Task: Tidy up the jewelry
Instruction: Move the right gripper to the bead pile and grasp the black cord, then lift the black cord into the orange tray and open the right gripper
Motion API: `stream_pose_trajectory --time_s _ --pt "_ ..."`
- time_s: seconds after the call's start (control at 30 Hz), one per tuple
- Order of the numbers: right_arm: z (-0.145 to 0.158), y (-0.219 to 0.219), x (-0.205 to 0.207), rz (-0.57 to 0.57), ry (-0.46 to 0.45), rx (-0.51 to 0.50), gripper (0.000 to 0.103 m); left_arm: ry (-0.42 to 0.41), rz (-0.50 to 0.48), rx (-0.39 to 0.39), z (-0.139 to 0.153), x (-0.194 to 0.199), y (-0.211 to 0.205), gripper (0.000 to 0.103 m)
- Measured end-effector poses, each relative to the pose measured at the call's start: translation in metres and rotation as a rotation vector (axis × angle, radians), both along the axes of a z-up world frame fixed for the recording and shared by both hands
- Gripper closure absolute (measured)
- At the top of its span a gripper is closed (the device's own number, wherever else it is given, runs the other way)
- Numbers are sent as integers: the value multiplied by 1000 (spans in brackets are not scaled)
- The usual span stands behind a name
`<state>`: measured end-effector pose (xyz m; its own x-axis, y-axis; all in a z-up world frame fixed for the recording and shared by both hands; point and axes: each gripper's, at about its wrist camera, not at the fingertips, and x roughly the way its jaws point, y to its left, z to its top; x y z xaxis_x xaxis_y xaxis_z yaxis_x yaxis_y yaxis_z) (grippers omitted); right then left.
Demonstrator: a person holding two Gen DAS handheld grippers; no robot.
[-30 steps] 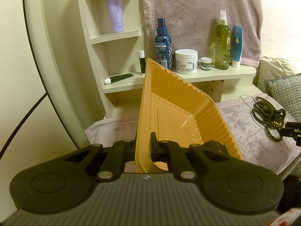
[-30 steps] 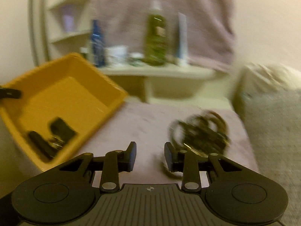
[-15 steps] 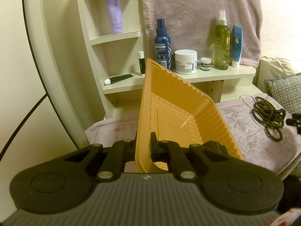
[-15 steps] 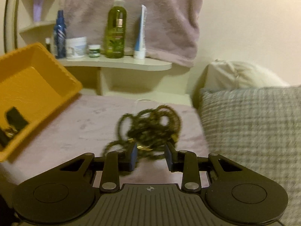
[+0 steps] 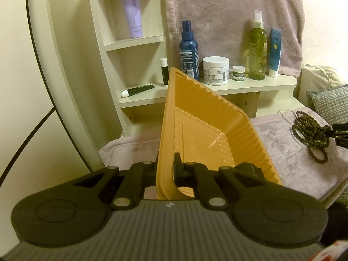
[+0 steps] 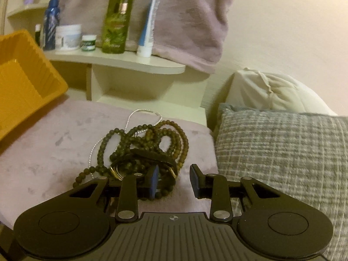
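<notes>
1. Olive-brown beads, a long strand heaped in loops [image 6: 150, 145], lay on the mauve towel [image 6: 50, 152] straight ahead of my right gripper [image 6: 173, 181]. A thin silver chain [image 6: 139, 114] trailed out at the heap's far side, and a dark strap with gold rings [image 6: 152, 157] ran across its near edge.

2. My right gripper's jaws stood partly apart and had just been closing a little. The blue-padded left finger [image 6: 153, 181] sat against the near-right fringe of the heap. Only a few beads and the strap's end reached into the gap; the pads pressed on nothing yet.

3. This was the relation I cared about. The bulk of the tangle lay ahead and to the left of the jaw gap, not centred in it, and the strap's long axis ran left to right, roughly along the closing line. I judged that closing there would catch only the fringe, so a nudge to the left looked wise.

4. My left gripper [image 5: 165, 169] was pinched firmly on the near wall of the orange tray [image 5: 206, 117], holding it tipped up on its side. It was tied up, and the beads sat well off to its right.

5. So the right hand was much nearer the jewelry. The tray waited to the left of the heap [image 6: 26, 76], its open side facing the beads.
</notes>
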<state>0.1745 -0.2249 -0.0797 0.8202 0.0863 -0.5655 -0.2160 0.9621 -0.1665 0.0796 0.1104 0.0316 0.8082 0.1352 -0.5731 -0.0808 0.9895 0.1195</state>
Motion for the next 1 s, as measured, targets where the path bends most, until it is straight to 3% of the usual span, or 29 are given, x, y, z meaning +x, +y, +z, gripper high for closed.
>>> stream_pose_trajectory --time_s 0.07,0.17,0.7,1.0 --pt "-1 2 3 8 1 -3 86 0 0 1 0 0 0 97" --pt "1 2 2 -4 -9 4 94 -1 0 1 0 0 0 97" --pt "37 2 -27 -5 -53 112 97 -2 -2 4 0 1 0 97" --pt "57 20 -29 63 -79 146 97 -3 -3 3 0 0 -2 97"
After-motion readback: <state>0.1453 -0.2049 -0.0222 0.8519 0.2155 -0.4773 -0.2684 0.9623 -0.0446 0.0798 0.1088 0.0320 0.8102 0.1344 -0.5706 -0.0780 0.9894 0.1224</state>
